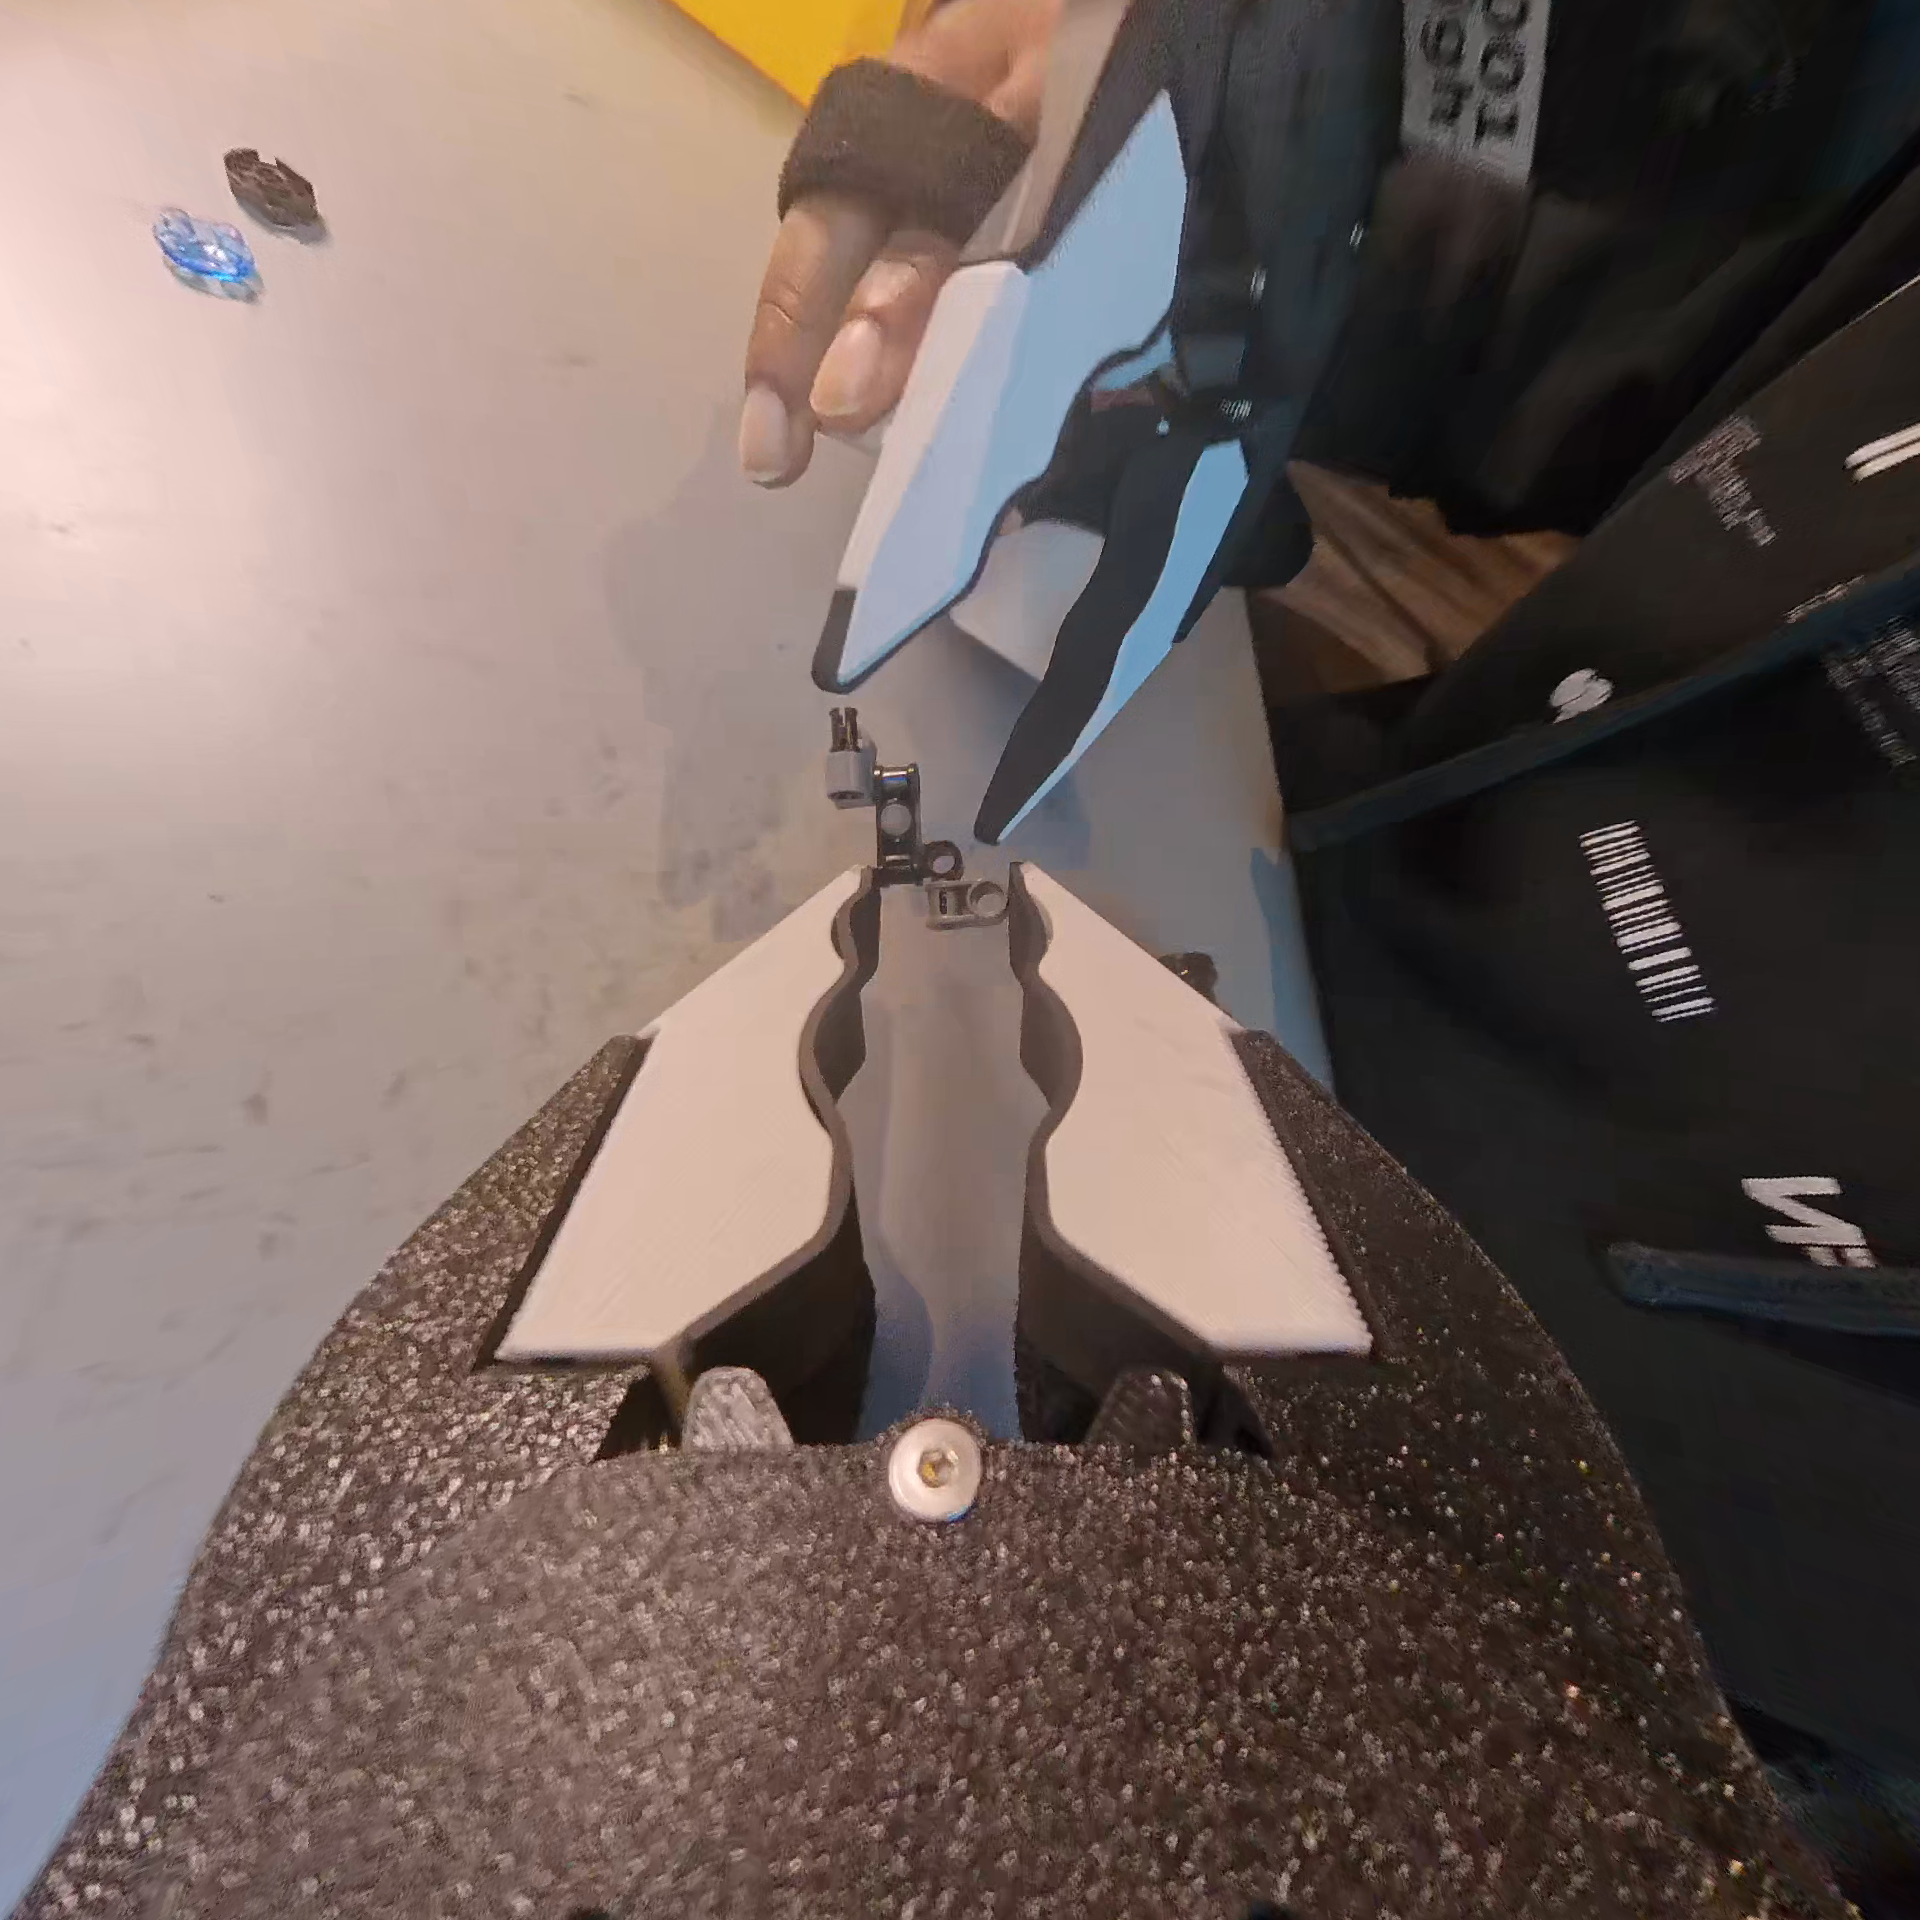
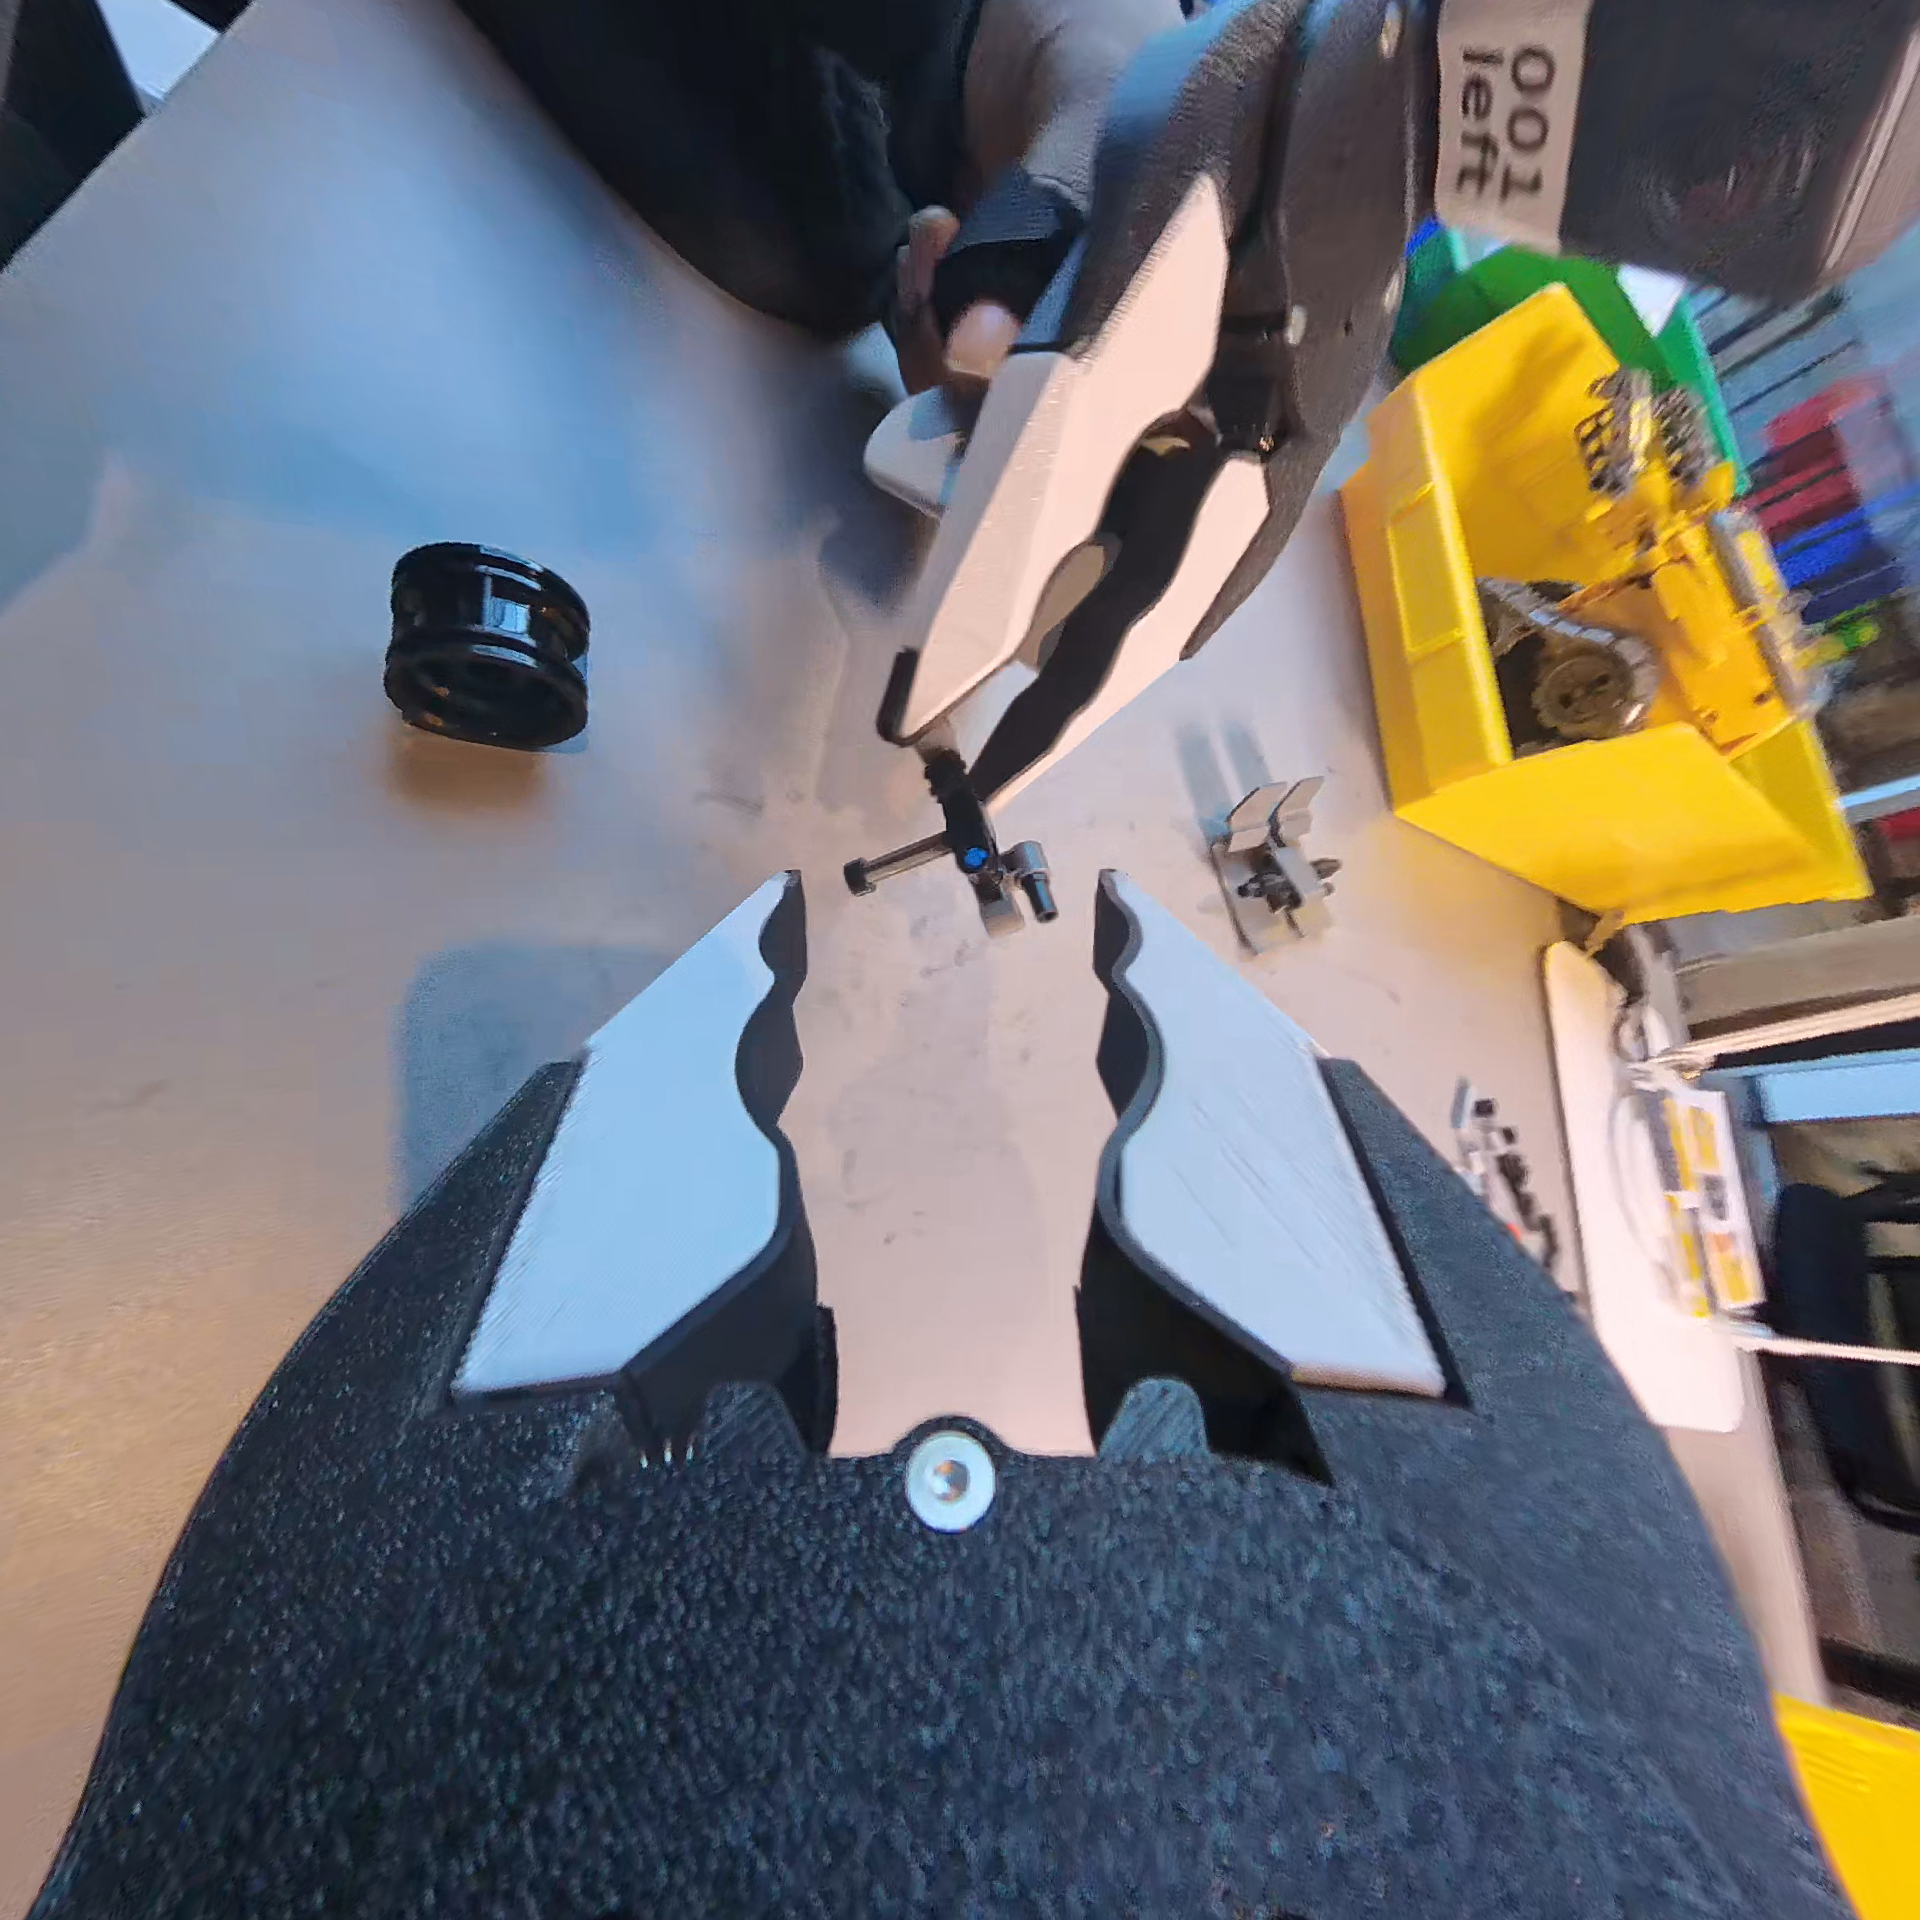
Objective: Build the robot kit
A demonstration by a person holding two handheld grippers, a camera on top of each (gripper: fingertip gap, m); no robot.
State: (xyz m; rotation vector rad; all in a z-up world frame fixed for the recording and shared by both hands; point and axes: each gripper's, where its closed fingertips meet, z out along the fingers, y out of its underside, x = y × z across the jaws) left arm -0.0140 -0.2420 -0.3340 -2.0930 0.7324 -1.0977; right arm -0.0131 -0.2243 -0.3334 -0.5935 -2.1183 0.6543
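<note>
Both tongs have rough, speckled matt black plastic bodies, smooth matt white finger plates and a shiny metal screw (image 2: 948,1480). The tabletop (image 1: 312,831) is matt and scuffed. Left of the right gripper's fingers lies a glossy black plastic wheel hub (image 2: 486,646); far right, a glossy yellow plastic bin (image 2: 1455,623).

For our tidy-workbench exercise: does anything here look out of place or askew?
Nothing looks spilled or broken. The small black-and-grey assembly is pinched only by one end at the very tip of the left claw, so it juts out crookedly. A black wheel hub lies apart on the table.
</note>
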